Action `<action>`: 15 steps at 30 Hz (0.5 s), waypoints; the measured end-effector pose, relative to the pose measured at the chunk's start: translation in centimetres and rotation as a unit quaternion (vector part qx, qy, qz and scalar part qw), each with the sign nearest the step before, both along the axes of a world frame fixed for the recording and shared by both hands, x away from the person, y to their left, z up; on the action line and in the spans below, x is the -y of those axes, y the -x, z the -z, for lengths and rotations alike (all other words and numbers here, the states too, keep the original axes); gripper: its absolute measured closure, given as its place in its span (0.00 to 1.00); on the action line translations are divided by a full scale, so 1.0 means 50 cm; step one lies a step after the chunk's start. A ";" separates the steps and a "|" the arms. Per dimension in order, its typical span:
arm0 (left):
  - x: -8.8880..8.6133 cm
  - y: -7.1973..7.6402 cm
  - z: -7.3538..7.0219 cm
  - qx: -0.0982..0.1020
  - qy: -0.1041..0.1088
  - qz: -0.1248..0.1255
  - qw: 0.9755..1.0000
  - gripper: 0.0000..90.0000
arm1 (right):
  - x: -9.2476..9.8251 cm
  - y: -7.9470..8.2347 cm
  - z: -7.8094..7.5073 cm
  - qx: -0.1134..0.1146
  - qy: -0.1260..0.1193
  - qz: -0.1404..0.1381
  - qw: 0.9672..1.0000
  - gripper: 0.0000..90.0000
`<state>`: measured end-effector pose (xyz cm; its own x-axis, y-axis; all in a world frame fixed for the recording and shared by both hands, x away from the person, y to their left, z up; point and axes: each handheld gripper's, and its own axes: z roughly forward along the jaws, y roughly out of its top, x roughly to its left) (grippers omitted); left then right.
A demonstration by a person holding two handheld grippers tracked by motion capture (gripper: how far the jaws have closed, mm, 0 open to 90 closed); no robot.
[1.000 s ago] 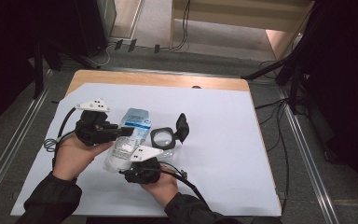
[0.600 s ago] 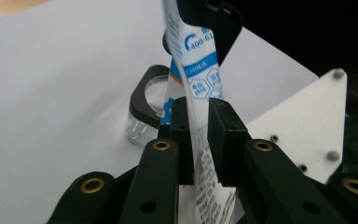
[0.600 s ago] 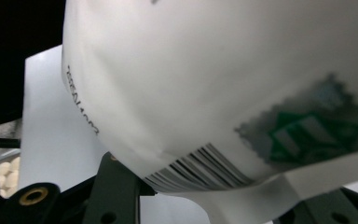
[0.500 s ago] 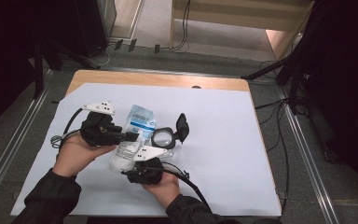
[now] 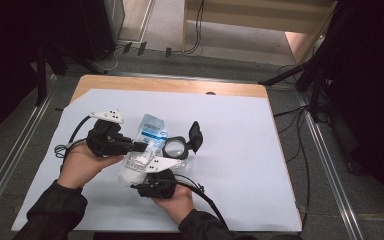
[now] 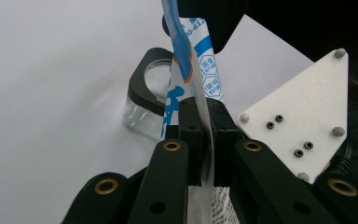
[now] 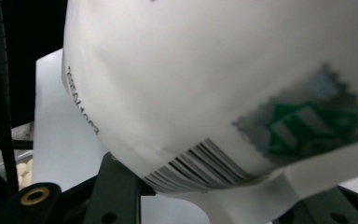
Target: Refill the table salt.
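A white plastic bag (image 5: pixel 146 142) with blue print hangs between my two grippers above the table. My left gripper (image 5: pixel 141 146) comes in from the left, and its jaws have just been closing on the bag's thin upper edge (image 6: pixel 191 60). In the left gripper view the left gripper (image 6: pixel 205 122) is shut, with the film pinched between the pads. My right gripper (image 5: pixel 139 174) holds the bag's full lower part from below. In the right gripper view the bag (image 7: pixel 214 84), with its barcode, bulges between the right gripper (image 7: pixel 214 201) jaws.
A small glass jar (image 5: pixel 174 148) with its black flip lid (image 5: pixel 196 136) open stands just right of the bag, also seen as the jar (image 6: pixel 144 108) behind the film. A white sheet (image 5: pixel 240 150) covers the wooden table (image 5: pixel 180 86). Cables run along the floor.
The bag's upper part has shifted slightly to the right. Both hands stay about where they were.
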<state>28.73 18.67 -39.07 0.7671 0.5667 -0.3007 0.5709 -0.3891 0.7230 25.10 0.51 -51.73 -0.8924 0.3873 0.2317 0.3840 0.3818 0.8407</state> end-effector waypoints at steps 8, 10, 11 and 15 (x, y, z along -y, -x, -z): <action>0.018 -0.002 0.003 -0.009 -0.013 -0.011 1.000 1.00 | 0.000 0.011 -0.001 0.007 0.007 0.008 1.000 0.63; 0.023 -0.004 0.004 -0.006 -0.024 -0.017 1.000 1.00 | 0.001 0.013 -0.001 0.010 0.008 0.015 1.000 0.60; 0.025 -0.005 0.006 -0.005 -0.026 -0.020 0.999 1.00 | 0.000 0.014 -0.001 0.012 0.010 0.017 1.000 0.59; 0.032 -0.012 0.010 -0.010 -0.029 -0.020 0.999 1.00 | 0.001 0.018 -0.003 0.015 0.015 0.022 1.000 0.56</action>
<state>29.30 17.04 -39.57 0.7381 0.6134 -0.2811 0.6002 -0.4066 0.6888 24.18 0.46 -51.57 -0.8811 0.4322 0.1922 0.3753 0.3915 0.8402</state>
